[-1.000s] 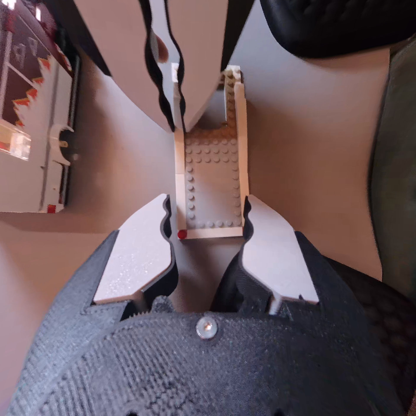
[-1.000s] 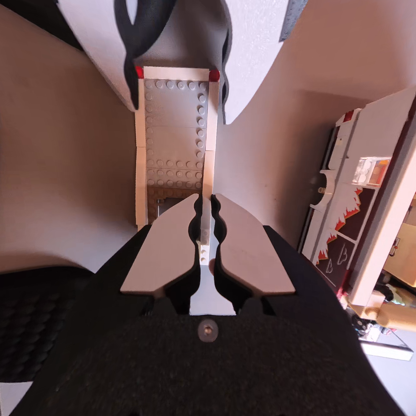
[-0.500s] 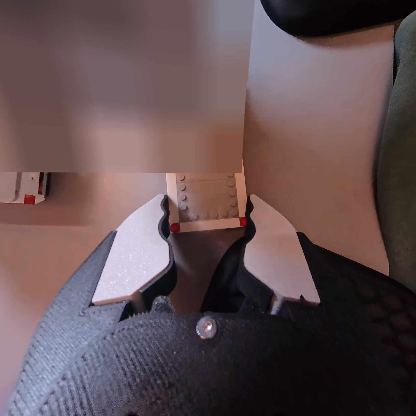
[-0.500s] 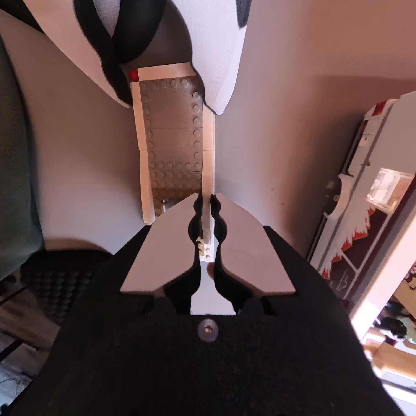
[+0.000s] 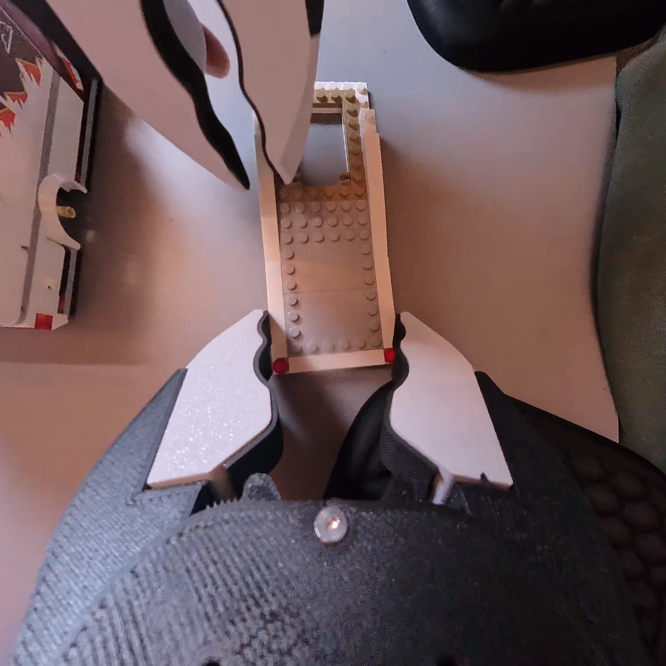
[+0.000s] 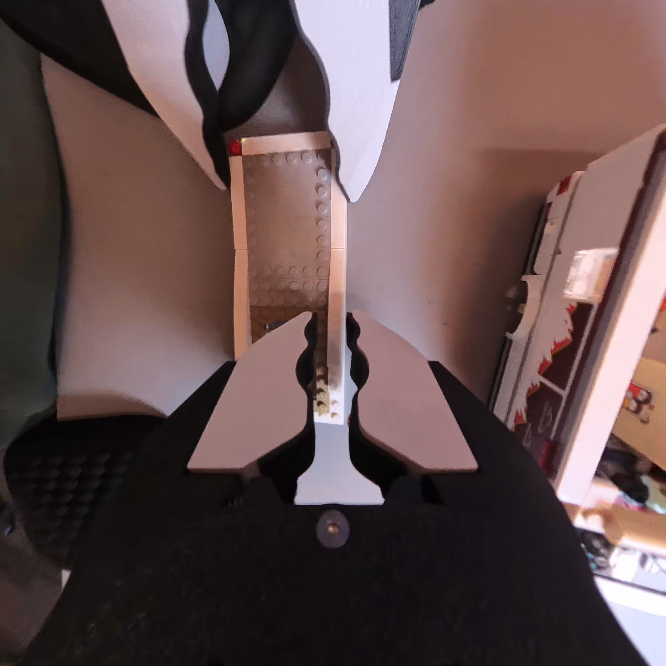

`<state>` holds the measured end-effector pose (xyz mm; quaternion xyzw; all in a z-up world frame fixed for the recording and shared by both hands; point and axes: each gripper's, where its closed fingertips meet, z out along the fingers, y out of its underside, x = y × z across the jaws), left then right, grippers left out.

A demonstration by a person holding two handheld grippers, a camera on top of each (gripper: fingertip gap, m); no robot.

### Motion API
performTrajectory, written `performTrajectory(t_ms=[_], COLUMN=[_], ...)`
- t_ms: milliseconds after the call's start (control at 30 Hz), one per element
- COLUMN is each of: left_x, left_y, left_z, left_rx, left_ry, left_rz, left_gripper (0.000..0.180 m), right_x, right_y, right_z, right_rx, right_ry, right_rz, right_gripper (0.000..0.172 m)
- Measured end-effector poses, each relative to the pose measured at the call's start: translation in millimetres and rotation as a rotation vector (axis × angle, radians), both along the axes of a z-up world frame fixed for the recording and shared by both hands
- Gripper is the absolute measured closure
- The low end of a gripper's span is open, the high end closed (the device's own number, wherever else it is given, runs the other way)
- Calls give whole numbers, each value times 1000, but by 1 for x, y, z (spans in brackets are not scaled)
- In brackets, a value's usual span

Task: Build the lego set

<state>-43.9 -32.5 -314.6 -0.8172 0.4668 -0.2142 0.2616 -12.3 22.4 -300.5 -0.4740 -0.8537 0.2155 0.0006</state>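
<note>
A long grey studded brick base [image 5: 326, 266] with white walls is stretched up the frame centre — red-cornered end lowest. That end is clamped by the left gripper [image 5: 329, 346]. The right gripper [image 6: 329, 346] is parted around one white wall — gaps show.

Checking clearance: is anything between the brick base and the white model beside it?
Only the right claw: one finger hangs beside the brick base at its far end, on the white model side. Nothing else visible on the table between them.

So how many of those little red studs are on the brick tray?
2 show on the brick tray: one red stud at its near-left corner, another at its near-right corner, each beside a left gripper finger. Others may be hidden.
</note>
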Motion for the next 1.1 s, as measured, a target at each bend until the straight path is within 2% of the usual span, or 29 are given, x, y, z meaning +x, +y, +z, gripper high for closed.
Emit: performTrajectory(t_ms=[133,233,300,533,800,1100], left_x=[0,0,0,0,0,0], left_y=[0,0,0,0,0,1], left_z=[0,0,0,0,1,0], left_rx=[1,-3,-1,-5,-6,1], left_ry=[2,-5,-2,-10,-15,-3], left_rz=[1,2,2,4,6,2], left_gripper=[114,114,114,114,114,115], right_x=[10,9,10,13,16,17], right_y=[10,11,12,12,13,13], right_z=[-4,-3,-4,-5,-9,-11], right_rx=[71,71,74,99,124,159], right_ry=[50,83,77,45,39,-106], right_rz=[-11,-25,-24,4,13,57], right_gripper=[158,169,170,161,164,164])
